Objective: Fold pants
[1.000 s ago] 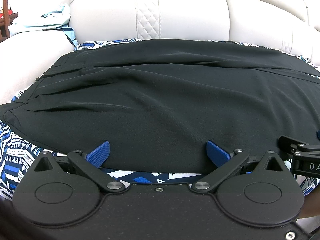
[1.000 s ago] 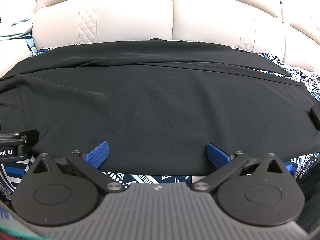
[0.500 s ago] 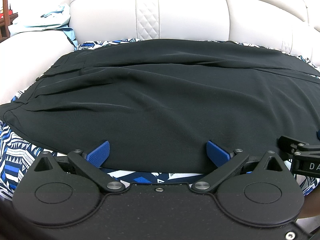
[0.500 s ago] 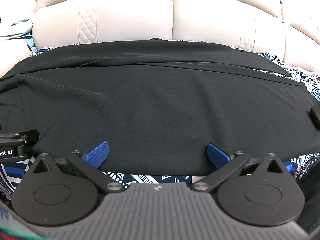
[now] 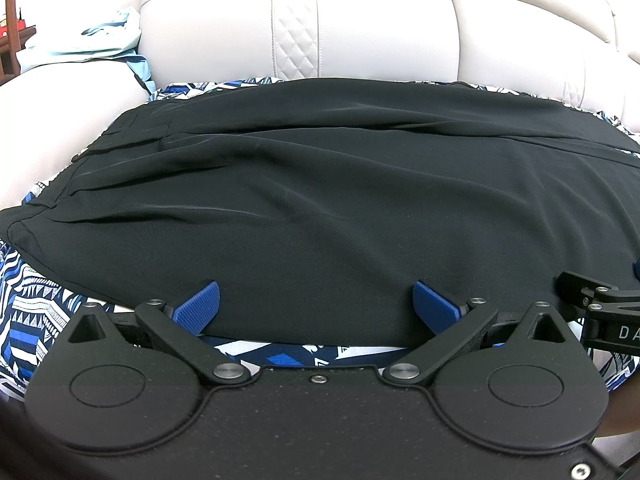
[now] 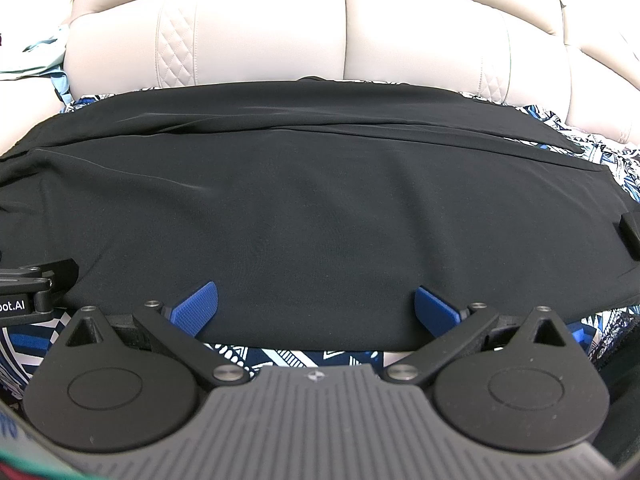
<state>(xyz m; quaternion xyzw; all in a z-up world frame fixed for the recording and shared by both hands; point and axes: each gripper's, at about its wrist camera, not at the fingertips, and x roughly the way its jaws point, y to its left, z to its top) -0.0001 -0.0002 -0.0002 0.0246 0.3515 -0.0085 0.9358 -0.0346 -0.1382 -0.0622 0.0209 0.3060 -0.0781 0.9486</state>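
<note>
While both grippers hover side by side at the near edge of the seat, the black pants [image 5: 320,200] lie spread flat across a blue-and-white patterned cover [image 5: 28,316] on a cream leather sofa [image 5: 360,32]. From the left wrist view, the left gripper [image 5: 316,308] has its blue fingers [image 5: 198,306] set wide apart over the near hem of the pants, with nothing caught between them. A strip of the patterned cover shows just below that hem. At the right edge of that view part of the right gripper [image 5: 604,312] shows, just beside the left one. From the right wrist view, the right gripper's blue fingers [image 6: 198,306] likewise stand wide apart over the near edge of the cloth, holding nothing, and part of the left gripper shows at the left edge. The pants run widthwise, with soft creases toward their left end and a long fold line near the sofa back. A pale blue cloth [image 5: 100,40] lies on the sofa's arm at the far left, well apart from the pants.
</note>
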